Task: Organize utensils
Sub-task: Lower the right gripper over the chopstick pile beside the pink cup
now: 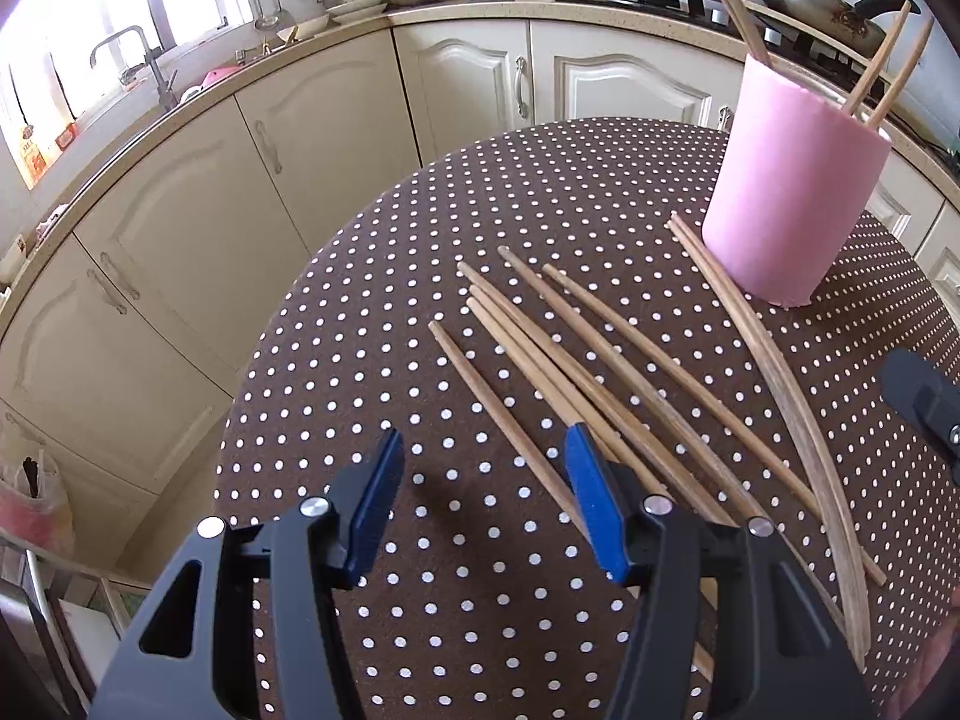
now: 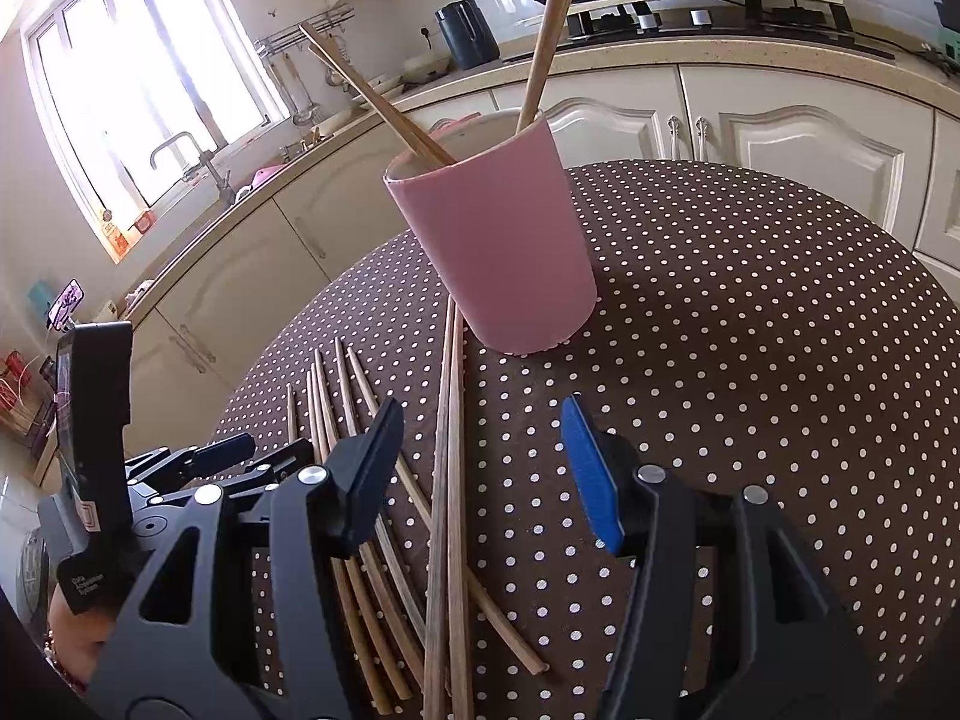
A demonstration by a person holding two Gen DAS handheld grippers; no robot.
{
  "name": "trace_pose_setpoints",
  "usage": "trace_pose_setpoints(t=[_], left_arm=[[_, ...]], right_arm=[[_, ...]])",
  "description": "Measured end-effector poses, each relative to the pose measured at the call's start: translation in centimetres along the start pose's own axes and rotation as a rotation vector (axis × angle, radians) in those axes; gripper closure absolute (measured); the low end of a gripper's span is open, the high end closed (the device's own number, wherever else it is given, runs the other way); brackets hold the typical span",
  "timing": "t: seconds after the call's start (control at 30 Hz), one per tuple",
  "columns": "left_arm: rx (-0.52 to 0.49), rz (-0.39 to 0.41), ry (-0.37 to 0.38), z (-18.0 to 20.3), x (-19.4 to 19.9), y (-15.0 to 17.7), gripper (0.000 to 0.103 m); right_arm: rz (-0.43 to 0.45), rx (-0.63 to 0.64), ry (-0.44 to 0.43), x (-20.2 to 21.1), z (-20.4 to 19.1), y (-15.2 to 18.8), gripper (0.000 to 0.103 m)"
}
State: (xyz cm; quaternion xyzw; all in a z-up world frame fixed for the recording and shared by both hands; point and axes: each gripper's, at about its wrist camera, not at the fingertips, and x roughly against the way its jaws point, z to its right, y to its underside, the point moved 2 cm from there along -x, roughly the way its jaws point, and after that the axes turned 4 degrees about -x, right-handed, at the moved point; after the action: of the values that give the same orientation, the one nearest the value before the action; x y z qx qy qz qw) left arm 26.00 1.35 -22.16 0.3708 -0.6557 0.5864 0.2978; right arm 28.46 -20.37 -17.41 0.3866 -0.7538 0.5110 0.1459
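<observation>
While hovering over the dotted table [image 1: 372,312]: left tongs [image 1: 480,468] released, nothing between the pads, just beside the loose chopsticks [image 1: 600,360]. Right tongs [image 2: 480,438] released too, above two darker chopsticks [image 2: 450,480]. Pink cup [image 2: 498,240] upright beyond, chopsticks leaning inside.

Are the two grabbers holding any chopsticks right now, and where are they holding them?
No. The left gripper and right gripper both have open, empty jaws. The loose chopsticks lie on the table beside the pink cup.
</observation>
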Motion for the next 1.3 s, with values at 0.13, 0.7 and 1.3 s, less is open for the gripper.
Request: trace_pose_setpoints(t=[0.13, 0.7, 1.3], left_arm=[[0.015, -0.008, 0.053, -0.9, -0.4, -0.3, 0.047], [-0.016, -0.012, 0.101, -1.3, -0.6, -0.4, 0.070], [0.084, -0.071, 0.243, -3.8, -0.6, -0.5, 0.088]], right_arm=[[-0.005, 0.005, 0.000, 0.0, -0.1, 0.1, 0.049], [-0.065, 0.013, 0.014, -1.1, 0.1, 0.3, 0.048], [-0.165, 0.073, 0.020, -2.4, -1.5, -0.1, 0.047]])
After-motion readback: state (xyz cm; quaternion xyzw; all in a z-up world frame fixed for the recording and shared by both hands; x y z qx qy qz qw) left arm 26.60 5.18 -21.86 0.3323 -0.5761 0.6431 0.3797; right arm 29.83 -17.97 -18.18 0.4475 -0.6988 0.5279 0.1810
